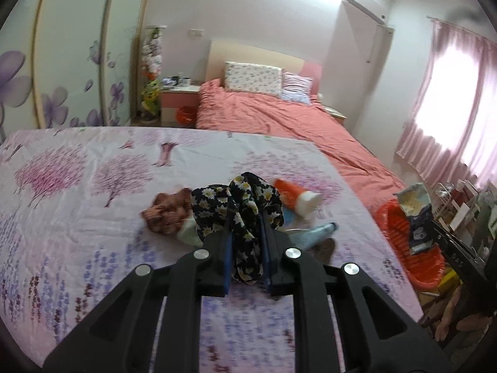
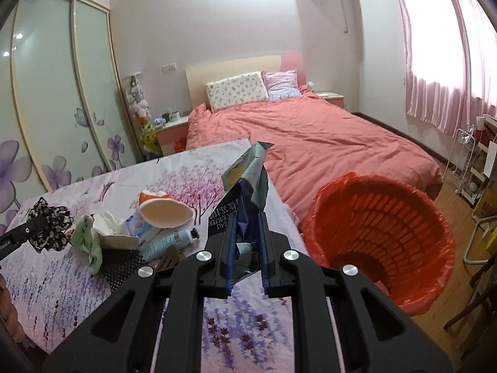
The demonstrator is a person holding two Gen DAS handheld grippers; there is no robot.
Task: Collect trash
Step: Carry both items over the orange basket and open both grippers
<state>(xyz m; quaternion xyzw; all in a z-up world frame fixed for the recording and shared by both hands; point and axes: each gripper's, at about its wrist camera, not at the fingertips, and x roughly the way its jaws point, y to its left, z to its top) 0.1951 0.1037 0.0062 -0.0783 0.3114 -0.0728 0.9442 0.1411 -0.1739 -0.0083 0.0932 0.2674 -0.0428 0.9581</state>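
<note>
Covering: floral sheet (image 2: 93, 192) beside the pink bed (image 2: 326, 143)
Left gripper (image 1: 245, 217): clamps black floral cloth (image 1: 242, 199)
Right gripper (image 2: 247, 227): pinches cracker wrapper (image 2: 245, 183) near orange basket (image 2: 382, 217)

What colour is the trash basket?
The trash basket is orange-red, lined with a matching bag; the right wrist view shows it best.

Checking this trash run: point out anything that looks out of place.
The left gripper is shut on a black floral cloth, which looks like fabric rather than trash. The right gripper holds a torn cracker wrapper beside the orange bin.
</note>
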